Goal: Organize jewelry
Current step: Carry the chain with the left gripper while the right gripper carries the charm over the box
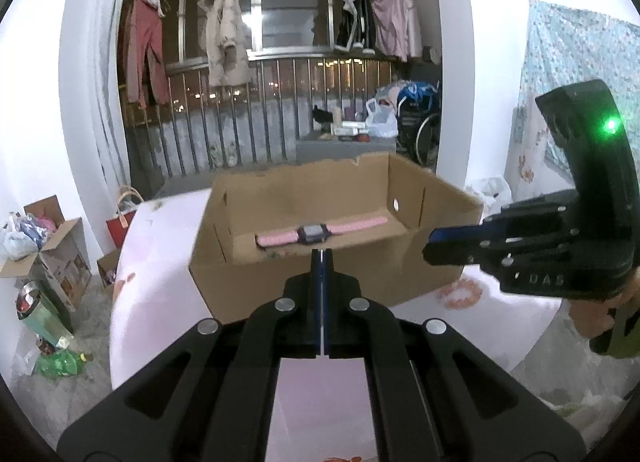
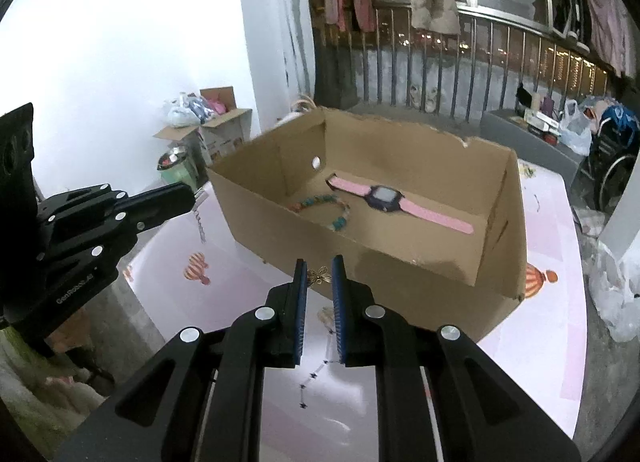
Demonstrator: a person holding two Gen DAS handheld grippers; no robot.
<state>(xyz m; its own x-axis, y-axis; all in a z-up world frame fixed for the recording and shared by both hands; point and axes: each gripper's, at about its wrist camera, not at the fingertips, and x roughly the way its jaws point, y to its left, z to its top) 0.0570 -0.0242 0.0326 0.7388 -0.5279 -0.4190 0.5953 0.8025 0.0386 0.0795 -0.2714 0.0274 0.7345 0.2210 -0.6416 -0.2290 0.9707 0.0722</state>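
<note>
My left gripper (image 1: 322, 258) hangs above the pink-covered table (image 1: 160, 302), its fingers (image 1: 317, 274) clenched flat together with nothing between them, aimed at the near wall of the open brown cardboard box (image 1: 320, 274). Inside that box, on its floor, a pink-strapped wristwatch with a dark square face (image 2: 386, 199) lies flat and stretched out, and just beside it, toward the near wall, rests a multicoloured beaded bracelet (image 2: 334, 213); the two are close, but I cannot tell if they touch. My right gripper (image 2: 319, 278) is held over the table in front of the box, its fingers (image 2: 338, 294) released with a narrow gap between them and nothing gripped. In that gap a small gold flower-shaped ornament (image 2: 319, 274) shows against the outside of the box wall; whether it lies on the table or touches the cardboard I cannot tell. A thin chain with small dark beads (image 2: 316, 374) trails across the table below the right fingers. In the left wrist view, a ring of pale pink beads (image 1: 460, 292) lies on the table outside the box, near its right corner and beneath the right gripper. The table cover carries printed hot-air balloon pictures (image 2: 198, 268).
</note>
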